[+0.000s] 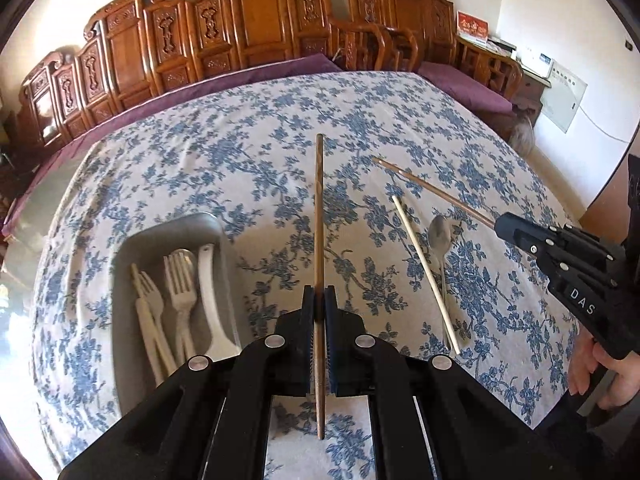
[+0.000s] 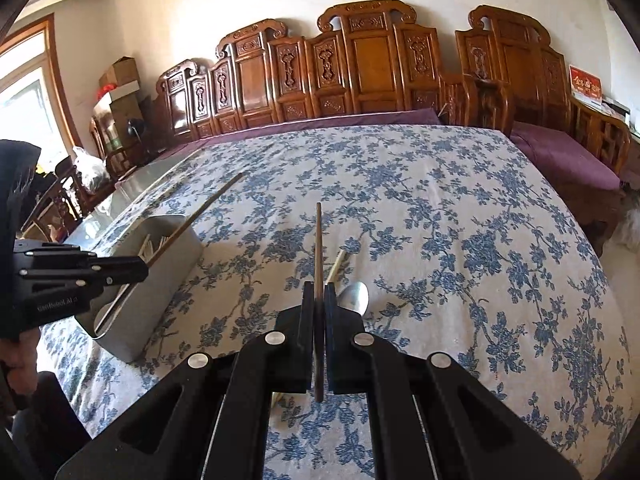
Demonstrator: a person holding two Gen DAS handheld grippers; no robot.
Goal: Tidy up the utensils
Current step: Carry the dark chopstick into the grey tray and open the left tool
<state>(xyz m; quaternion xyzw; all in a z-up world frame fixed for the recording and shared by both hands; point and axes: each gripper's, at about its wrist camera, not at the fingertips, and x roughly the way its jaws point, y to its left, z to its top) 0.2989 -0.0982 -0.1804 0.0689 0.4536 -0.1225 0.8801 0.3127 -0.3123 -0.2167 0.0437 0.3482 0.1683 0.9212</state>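
My left gripper [image 1: 319,294] is shut on a brown wooden chopstick [image 1: 319,216] that points forward above the table. My right gripper [image 2: 319,290] is shut on a second brown chopstick [image 2: 319,240]; it shows from the side in the left wrist view [image 1: 498,222]. A grey utensil tray [image 1: 120,264] at the left holds pale forks [image 1: 180,292], a white spoon [image 1: 210,292] and pale chopsticks. A white chopstick [image 1: 424,272] and a metal spoon [image 1: 440,236] lie on the cloth between the grippers. The left gripper [image 2: 144,270] hangs over the tray [image 2: 168,280] in the right wrist view.
The table has a blue floral cloth [image 1: 224,160]. Carved wooden benches [image 1: 256,28] with purple cushions [image 2: 560,152] stand behind and right of it. Boxes and a bag [image 2: 90,172] stand far left by a window.
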